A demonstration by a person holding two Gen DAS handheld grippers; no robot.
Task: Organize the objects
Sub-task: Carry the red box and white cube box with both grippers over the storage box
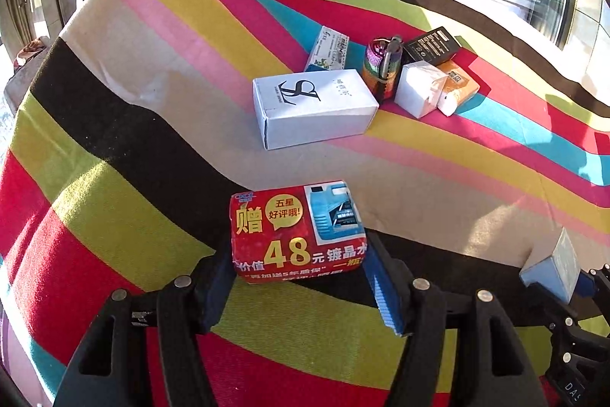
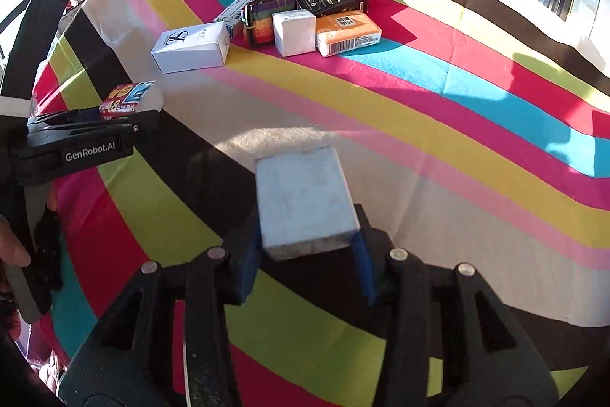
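Broadly, the striped cloth (image 1: 133, 124) covers the whole bench, and every object lies on it. Toward the far side sits a tidy group: the white box (image 1: 314, 107) with a black logo, behind it a slim printed carton (image 1: 329, 48), then a rainbow-striped roll (image 1: 383, 65), a black box (image 1: 432, 45), a small white cube box (image 1: 419, 88) and an orange packet (image 1: 459, 88), all touching or just beside each other.

Closer to the person, the left hand-held gripper (image 1: 299, 264) is clenched on the red packet (image 1: 297, 229); its blue pads press both short sides. The right hand-held gripper (image 2: 307, 250) grasps the pale blue box (image 2: 305, 197) in the same way, near its lower end only. Whether either object is lifted or resting on the cloth, I cannot tell.

I think both objects go to the far group next. The risk is the shallow hold on the pale blue box: it can pivot between the pads and drop if the hand moves quickly. Also, the two grippers are near, so they may collide, and a careless placing can push the group apart.
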